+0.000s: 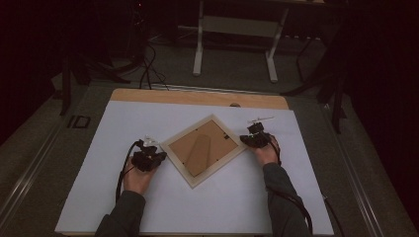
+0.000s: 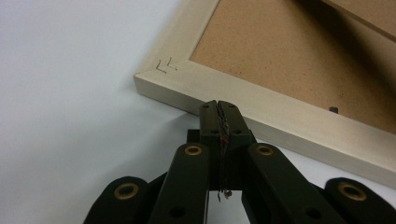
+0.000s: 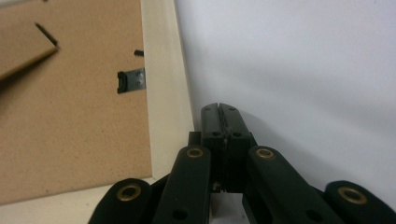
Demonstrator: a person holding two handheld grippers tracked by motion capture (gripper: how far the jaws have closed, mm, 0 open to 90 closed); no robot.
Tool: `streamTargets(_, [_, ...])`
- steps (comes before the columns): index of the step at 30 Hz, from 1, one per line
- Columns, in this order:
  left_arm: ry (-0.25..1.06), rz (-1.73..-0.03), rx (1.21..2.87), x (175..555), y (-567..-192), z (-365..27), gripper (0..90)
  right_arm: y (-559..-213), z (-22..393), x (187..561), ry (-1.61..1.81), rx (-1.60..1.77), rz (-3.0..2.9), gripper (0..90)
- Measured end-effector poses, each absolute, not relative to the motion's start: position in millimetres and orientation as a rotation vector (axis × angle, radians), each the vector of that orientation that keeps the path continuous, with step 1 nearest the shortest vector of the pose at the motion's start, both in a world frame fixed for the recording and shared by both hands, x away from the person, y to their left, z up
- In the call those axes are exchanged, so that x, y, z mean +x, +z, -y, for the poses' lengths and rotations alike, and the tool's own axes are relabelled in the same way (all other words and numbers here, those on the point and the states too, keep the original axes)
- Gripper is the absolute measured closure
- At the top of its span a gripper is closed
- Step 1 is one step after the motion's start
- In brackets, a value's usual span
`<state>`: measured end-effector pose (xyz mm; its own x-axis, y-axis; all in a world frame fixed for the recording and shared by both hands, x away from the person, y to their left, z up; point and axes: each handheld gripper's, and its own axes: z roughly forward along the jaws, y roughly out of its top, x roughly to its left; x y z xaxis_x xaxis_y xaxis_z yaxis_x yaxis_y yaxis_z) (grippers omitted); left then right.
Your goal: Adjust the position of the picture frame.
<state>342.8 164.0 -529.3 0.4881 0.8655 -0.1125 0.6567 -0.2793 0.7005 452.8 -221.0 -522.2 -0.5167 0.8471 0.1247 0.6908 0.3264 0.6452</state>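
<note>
frame (image 1: 203,149) face-down at picture centre, backing on | left gripper (image 1: 154,157) and right gripper (image 1: 249,139) closed, empty, at opposite corners | judged: early, clips unturned

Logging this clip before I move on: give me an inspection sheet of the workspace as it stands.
Surface: white sheet on a wooden table.
Job's things: picture frame lying back side up, turned like a diamond, stand flap on its backing.
Clutter: nothing seen.
Grippers: left gripper shut, tips at the frame's edge; right gripper shut, beside the frame's corner.
Cables: black cable trailing from the left gripper.
Surroundings: dark room, white table legs beyond.
</note>
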Motion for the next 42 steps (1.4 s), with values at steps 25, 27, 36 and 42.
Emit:
streamTargets(25, [0.361,-1.291,2.010,374.0,-528.3,-162.1,90.0,-522.1,231.5,422.7,0.931,1.330,-2.418,89.9])
streamTargets(27, [0.360,-1.285,2.013,376.3,-528.3,-162.4,90.0,-522.1,232.0,420.2,0.933,1.333,-2.418,89.9])
streamTargets(36, [0.346,-1.281,2.022,378.0,-533.9,-162.3,90.0,-524.1,235.1,408.8,0.964,1.322,-2.408,89.9])
streamTargets(42, [0.347,-1.267,2.057,370.9,-531.8,-157.7,90.0,-524.8,234.9,403.0,0.970,1.307,-2.407,89.9])
